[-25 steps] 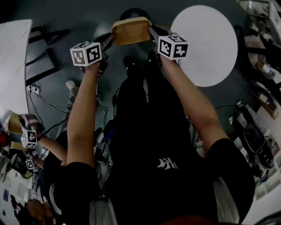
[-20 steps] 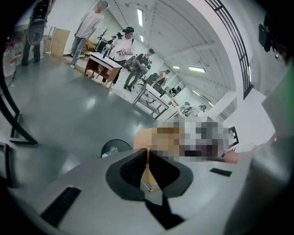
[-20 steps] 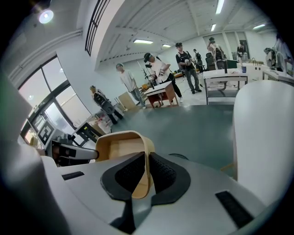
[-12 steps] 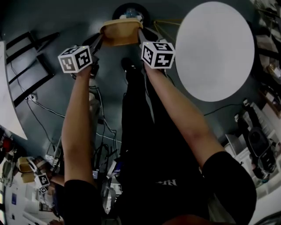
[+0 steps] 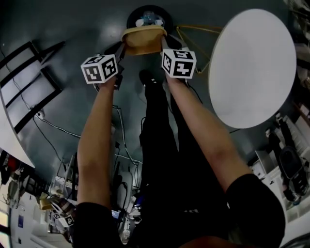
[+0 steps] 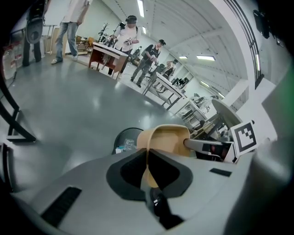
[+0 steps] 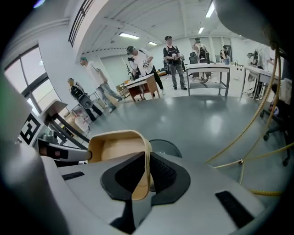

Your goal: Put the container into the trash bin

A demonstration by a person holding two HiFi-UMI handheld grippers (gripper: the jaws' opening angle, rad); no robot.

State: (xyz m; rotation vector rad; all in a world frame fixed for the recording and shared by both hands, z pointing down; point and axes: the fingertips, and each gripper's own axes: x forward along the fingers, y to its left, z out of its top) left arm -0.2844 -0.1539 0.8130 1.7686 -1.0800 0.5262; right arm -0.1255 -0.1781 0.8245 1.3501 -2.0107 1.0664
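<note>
two hand-held grippers are pictured clamped on one tan container, which is held in the air between them over a dark floor. at left, the left gripper is seen drawn narrow on the container's left wall, with the thin wall caught between its black pads. at centre, the container is kept upright and open side up, and in the head view it overlaps the near rim of the round trash bin. pale rubbish can be made out inside the bin, just beyond the container. a second earlier the bin was almost wholly hidden behind the container; more of its mouth is now exposed. the same grip on both walls is kept throughout, and both arms have been lowered toward the bin. further right, the right gripper is seen nipped just as narrowly on the opposite wall. a yellow cable is strung beside it. at far right, a round white table is shown, shifted to the right of the frame since the earlier picture.
</note>
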